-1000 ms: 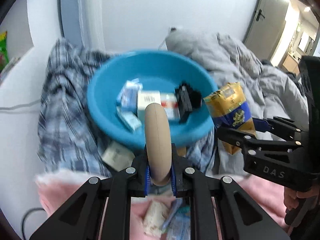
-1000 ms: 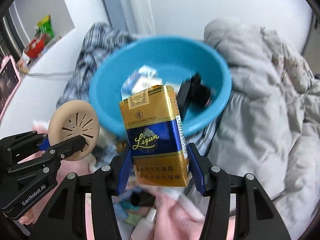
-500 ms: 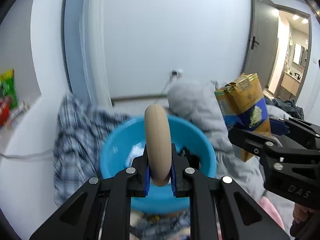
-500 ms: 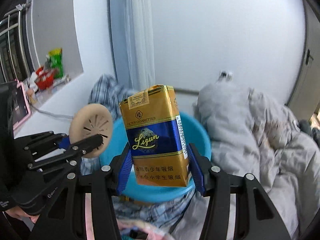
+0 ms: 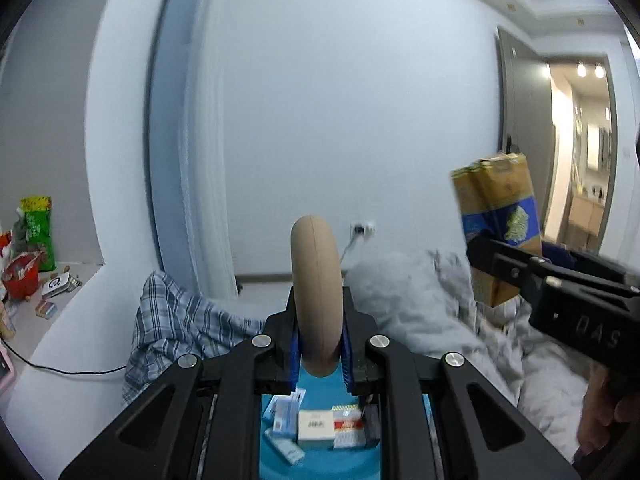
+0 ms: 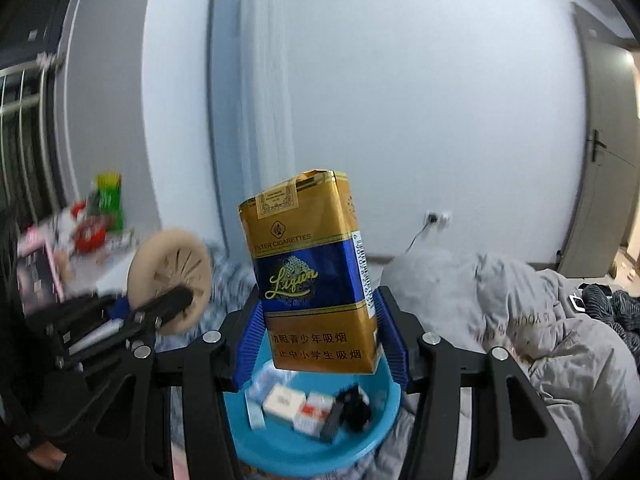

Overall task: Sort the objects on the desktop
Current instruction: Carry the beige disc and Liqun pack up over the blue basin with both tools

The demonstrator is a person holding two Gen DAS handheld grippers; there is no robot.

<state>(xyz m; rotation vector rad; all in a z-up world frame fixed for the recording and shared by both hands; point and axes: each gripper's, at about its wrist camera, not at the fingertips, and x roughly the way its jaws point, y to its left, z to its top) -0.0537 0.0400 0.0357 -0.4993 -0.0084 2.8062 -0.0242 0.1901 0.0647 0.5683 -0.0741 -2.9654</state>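
Note:
My left gripper (image 5: pixel 320 350) is shut on a tan round disc (image 5: pixel 317 292) held on edge; the disc also shows in the right wrist view (image 6: pixel 170 280) at the left. My right gripper (image 6: pixel 320 344) is shut on a gold and blue cigarette pack (image 6: pixel 316 276), which also shows in the left wrist view (image 5: pixel 498 224) at the right. Both are held above a blue bowl (image 6: pixel 280 448) that holds several small boxes (image 6: pixel 284 402) and a black object (image 6: pixel 356 404). The bowl also shows in the left wrist view (image 5: pixel 320 464) below the fingers.
A grey quilt (image 6: pixel 520 320) lies to the right. A plaid cloth (image 5: pixel 180 328) lies left of the bowl. A white desk (image 5: pixel 48 320) at the left carries snack bags (image 5: pixel 38 236) and small items. A wall socket (image 5: pixel 362 228) with a cord is behind.
Both grippers have risen and tilted up with their objects; the bowl has dropped to the bottom of both views and the wall fills them.

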